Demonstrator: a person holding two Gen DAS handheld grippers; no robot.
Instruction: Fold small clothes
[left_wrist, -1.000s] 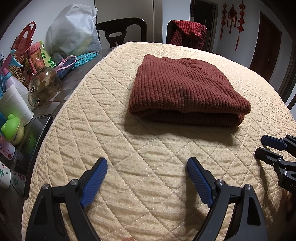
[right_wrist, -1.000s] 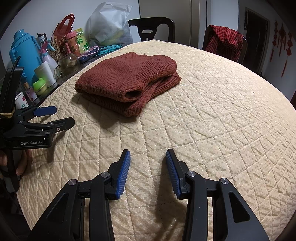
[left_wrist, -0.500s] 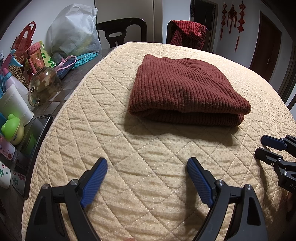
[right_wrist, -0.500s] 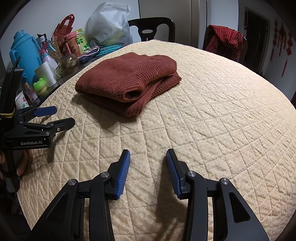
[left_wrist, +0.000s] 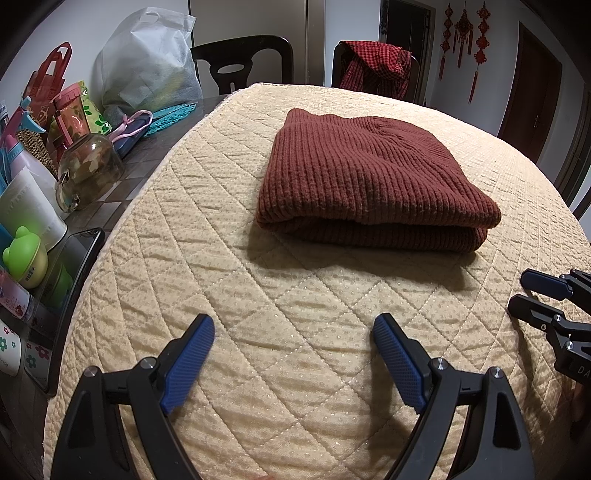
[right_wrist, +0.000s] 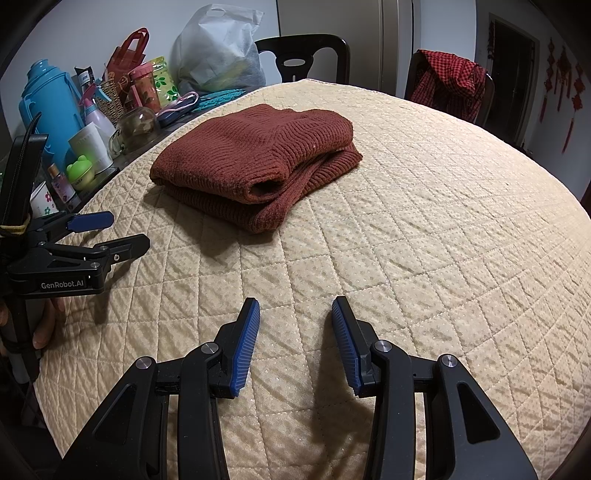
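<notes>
My left gripper and right gripper hover with jaws apart and empty above the beige quilted cover, near the folded rust-brown ribbed knit garment lying on it.

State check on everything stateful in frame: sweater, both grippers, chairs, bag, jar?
brown knit sweater: folded, lying flat on the quilted cover, untouched
left gripper: jaws wide open, empty, short of the sweater
right gripper: jaws open, empty, short of the sweater
red checked garment: draped over a chair back, not folded
white bag: upright on the table edge
glass jar: tilted beside the cover
</notes>
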